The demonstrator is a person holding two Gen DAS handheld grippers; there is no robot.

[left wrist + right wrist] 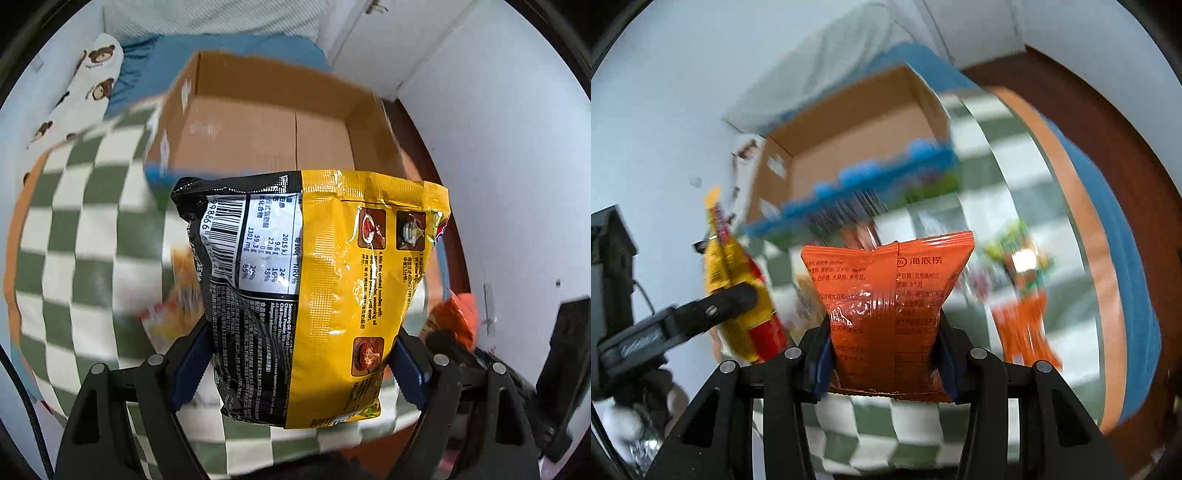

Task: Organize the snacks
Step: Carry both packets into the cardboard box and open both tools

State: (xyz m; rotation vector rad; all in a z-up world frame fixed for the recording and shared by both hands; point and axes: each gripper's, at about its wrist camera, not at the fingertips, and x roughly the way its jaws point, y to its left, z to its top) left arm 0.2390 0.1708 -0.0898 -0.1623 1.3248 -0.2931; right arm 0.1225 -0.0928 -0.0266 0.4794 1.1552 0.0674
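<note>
My left gripper (295,365) is shut on a large yellow and black noodle packet (317,295), held off the checkered cloth with its back label facing the camera. My right gripper (884,347) is shut on an orange snack packet (886,299), its blue pads pressing both sides. An open cardboard box (266,133) sits beyond both packets; in the right wrist view the cardboard box (849,144) is blurred. The left gripper with its yellow packet (735,295) shows at the left of the right wrist view. The orange packet (454,321) shows at the right edge of the left wrist view.
A green and white checkered cloth (85,229) covers the round table. More snack packets lie blurred on the checkered cloth (997,206), among them an orange packet (1023,328) and a green one (1019,251). A bear-print cushion (88,88) lies behind the box. White walls stand close by.
</note>
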